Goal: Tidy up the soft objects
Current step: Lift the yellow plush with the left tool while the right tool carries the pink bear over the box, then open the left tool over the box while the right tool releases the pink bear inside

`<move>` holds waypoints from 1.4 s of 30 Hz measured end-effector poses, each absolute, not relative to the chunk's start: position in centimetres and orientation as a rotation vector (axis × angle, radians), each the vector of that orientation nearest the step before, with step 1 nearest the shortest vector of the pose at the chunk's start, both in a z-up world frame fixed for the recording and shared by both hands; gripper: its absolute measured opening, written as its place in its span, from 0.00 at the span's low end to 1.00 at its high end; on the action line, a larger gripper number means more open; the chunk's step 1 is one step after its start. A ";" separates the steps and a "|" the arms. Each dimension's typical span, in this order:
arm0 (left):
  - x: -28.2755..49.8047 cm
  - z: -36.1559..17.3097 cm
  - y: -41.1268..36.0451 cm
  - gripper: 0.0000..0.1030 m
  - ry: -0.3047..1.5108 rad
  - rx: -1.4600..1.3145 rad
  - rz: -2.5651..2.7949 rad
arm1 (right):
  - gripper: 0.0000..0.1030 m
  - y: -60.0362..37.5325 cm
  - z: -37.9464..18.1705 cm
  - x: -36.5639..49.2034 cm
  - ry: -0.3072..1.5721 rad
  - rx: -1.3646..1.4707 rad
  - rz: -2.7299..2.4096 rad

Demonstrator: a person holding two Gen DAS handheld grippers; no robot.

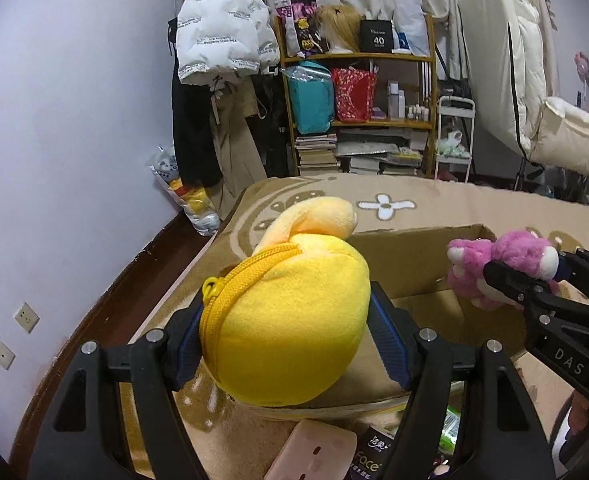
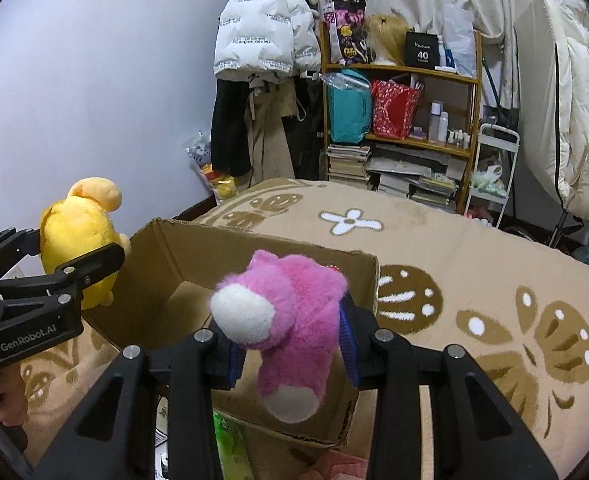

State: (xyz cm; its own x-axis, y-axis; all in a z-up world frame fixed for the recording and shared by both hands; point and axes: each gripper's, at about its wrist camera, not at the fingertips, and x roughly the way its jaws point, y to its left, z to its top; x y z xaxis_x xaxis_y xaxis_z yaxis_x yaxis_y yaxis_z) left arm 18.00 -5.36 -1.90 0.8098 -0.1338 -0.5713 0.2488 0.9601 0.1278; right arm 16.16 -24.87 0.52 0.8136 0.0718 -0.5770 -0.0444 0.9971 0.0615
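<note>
My left gripper [image 1: 286, 340] is shut on a yellow plush pouch [image 1: 290, 316] with a zipper, its blue pads pressing both sides; it hangs over the near left edge of an open cardboard box [image 1: 422, 264]. In the right wrist view the same yellow plush pouch [image 2: 78, 240] and left gripper [image 2: 78, 264] sit at the left of the cardboard box [image 2: 254, 256]. My right gripper [image 2: 290, 344] is shut on a pink plush toy [image 2: 286, 320] with white patches, held above the box. In the left wrist view the pink plush toy [image 1: 498, 268] shows at the right.
The box rests on a bed with a tan patterned blanket [image 2: 474, 280]. A wooden shelf [image 1: 358, 112] with bags and books, hanging coats [image 1: 222, 40] and a white cart [image 1: 454, 136] stand behind. Small packets [image 1: 366, 456] lie on the blanket under my left gripper.
</note>
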 end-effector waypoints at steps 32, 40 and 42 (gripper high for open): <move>18.4 -3.7 -5.8 0.82 0.679 0.150 -0.294 | 0.42 -25.3 -1.5 16.9 0.699 0.116 0.101; 18.3 -3.9 -6.0 0.90 0.683 0.196 -0.265 | 0.45 -25.3 -1.6 17.0 0.725 0.107 0.104; 18.3 -3.7 -5.8 0.91 0.686 0.194 -0.254 | 0.52 -25.5 -1.5 16.9 0.726 0.112 0.103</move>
State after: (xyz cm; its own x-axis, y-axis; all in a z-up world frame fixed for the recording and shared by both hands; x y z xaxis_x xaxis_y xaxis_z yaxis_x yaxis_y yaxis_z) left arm 18.25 -5.81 -3.74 0.7451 -0.1671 -0.6457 0.2942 0.9512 0.0933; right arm 16.89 -25.46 -1.53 0.7433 0.1331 -0.6555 -0.0552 0.9889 0.1382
